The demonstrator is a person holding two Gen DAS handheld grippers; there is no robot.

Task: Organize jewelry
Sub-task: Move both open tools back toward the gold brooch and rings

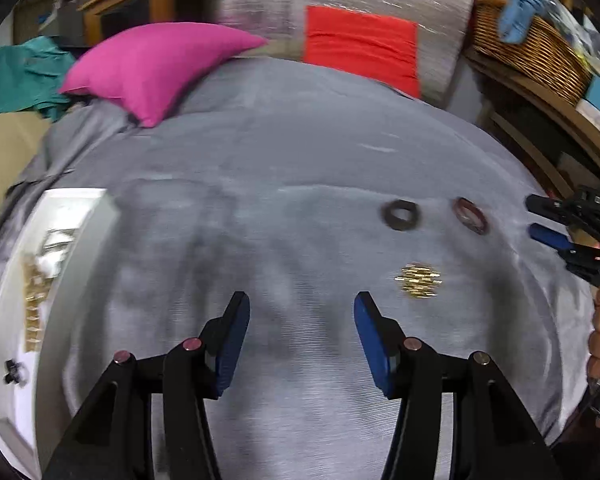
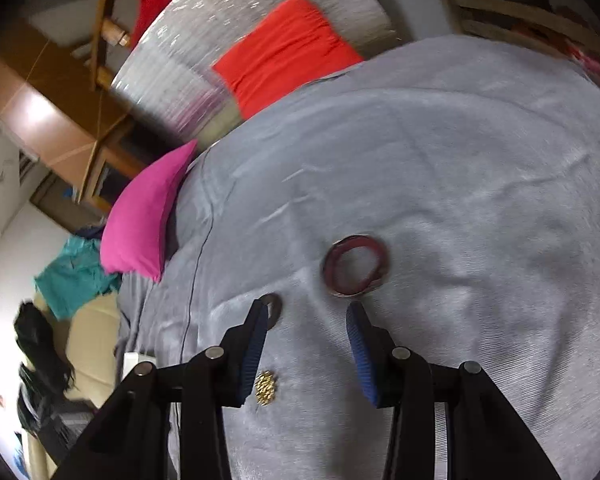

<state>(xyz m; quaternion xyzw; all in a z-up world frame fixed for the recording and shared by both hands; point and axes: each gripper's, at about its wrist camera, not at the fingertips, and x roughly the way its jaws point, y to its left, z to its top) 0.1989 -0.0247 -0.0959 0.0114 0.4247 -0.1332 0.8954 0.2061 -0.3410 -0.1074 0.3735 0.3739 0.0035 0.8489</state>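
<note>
On a grey bedspread lie a dark ring-shaped bangle, a maroon bangle and a small gold chain heap. My left gripper is open and empty, left of the gold heap. My right gripper is open at the right edge, beside the maroon bangle. In the right wrist view the right gripper is open just short of the maroon bangle; the dark bangle sits behind its left finger, the gold heap below. A white tray holds gold jewelry.
A pink pillow and a red pillow lie at the far end of the bed. A wicker basket sits on a shelf at the far right. Teal cloth lies at the far left.
</note>
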